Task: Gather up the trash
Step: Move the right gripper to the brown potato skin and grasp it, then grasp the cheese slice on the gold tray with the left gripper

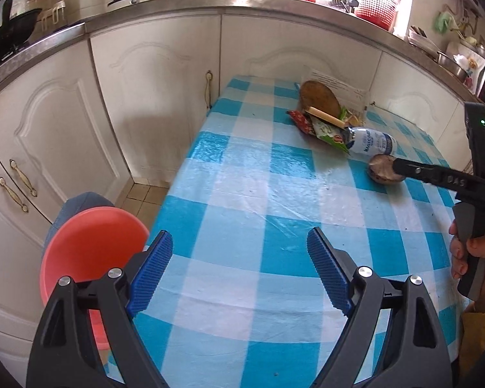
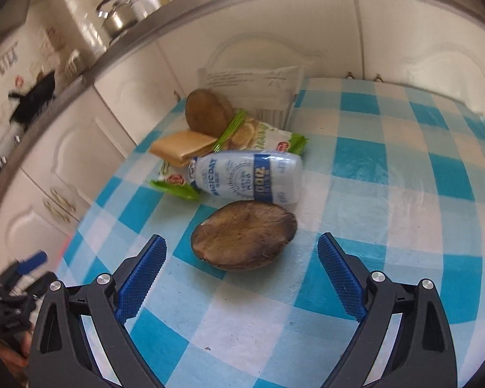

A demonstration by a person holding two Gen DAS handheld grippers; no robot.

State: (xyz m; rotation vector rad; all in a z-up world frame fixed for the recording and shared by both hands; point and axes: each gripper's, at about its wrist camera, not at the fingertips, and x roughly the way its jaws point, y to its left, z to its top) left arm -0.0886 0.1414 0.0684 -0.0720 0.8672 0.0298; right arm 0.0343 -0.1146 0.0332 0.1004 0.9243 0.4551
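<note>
Blue ribbed pads fill the bottom of both views, and both tools stand wide apart with nothing between their fingers. At the bottom of the left wrist view, the left gripper (image 1: 239,271) hangs over the checked tablecloth (image 1: 242,194), touching no trash; beside its left finger, in the lower left of the frame, sits a red bowl (image 1: 90,245) off the table edge.

In the right wrist view, the right gripper (image 2: 241,273) is spread just as far, its fingers flanking the near side of a brown half potato (image 2: 244,234) that lies cut face up at frame centre. Whether a pad touches it cannot be told. From the left wrist view, one black finger of that tool crosses in front of the potato at the right of the frame.

Behind the potato, toward the upper middle, lies a white plastic bottle (image 2: 245,176) on its side, then a green snack wrapper (image 2: 262,135), a beige wafer (image 2: 184,145) and a second brown potato piece (image 2: 207,114), all heaped close together.
</note>
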